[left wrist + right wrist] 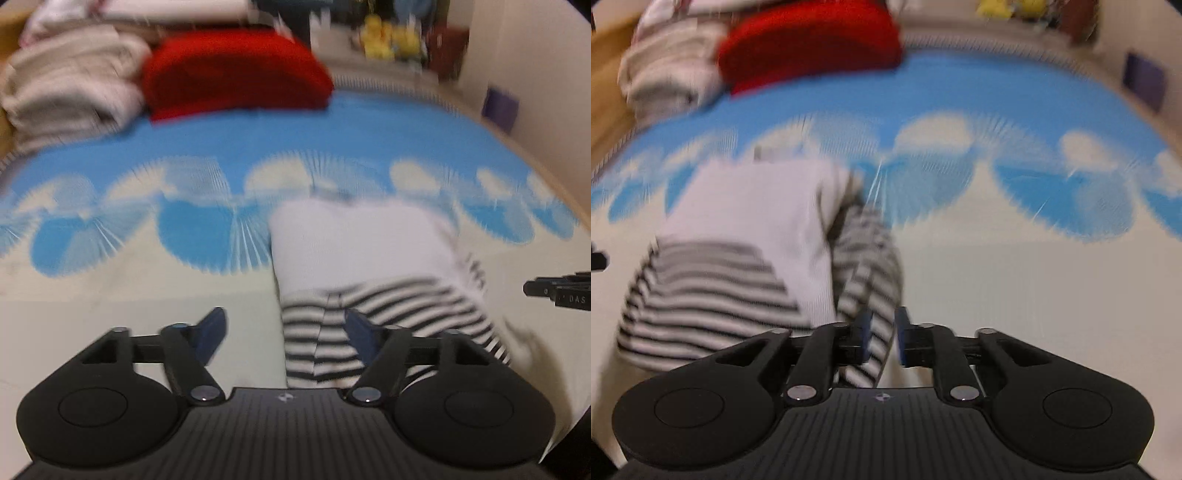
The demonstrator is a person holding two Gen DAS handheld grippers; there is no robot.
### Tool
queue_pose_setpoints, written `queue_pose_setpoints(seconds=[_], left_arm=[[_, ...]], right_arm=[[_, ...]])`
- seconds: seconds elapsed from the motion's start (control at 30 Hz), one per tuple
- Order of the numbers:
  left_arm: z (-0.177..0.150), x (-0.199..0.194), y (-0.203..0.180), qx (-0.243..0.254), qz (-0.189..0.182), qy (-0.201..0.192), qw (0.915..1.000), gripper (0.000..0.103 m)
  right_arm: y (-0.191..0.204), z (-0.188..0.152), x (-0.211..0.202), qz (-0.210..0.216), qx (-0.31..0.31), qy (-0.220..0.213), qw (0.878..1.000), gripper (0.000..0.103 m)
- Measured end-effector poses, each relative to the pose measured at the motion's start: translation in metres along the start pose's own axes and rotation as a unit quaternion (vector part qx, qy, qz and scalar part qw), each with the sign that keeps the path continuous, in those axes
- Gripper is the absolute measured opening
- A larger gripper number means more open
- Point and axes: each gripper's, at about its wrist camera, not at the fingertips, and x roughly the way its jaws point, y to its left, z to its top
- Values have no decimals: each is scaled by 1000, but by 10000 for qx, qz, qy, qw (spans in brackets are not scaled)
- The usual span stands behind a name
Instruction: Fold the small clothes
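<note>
Left claw [286,328] wide open; right claw [882,336] narrower (angled down)

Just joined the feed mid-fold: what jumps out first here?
The white small garment with black-and-white striped sleeves lies on the blue-and-cream patterned bedspread, just ahead of both hand-held grippers. Behind it, at the bed's far left, a bright red folded cloth sits beside a pile of beige folded blankets.

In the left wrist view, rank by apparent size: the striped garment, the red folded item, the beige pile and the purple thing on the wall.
1. Striped garment, though nearest the camera.
2. Red folded item and beige pile: too alike to rank.
3. Purple thing, clearly smallest.
</note>
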Motion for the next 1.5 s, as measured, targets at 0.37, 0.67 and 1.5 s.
queue_pose_setpoints(seconds=[0.37,0.67,1.5], left_arm=[[-54,-133,-59,13,154,-1015,9947,86],[-120,-114,-77,-709,199,-10,9973,86],[-114,-90,-107,-251,293,-428,9983,95]], right_arm=[[22,-48,-167,239,383,-1992,9789,66],[43,-115,-166,185,362,-1415,9891,72],[97,-114,-124,347,-434,-1020,9932,72]])
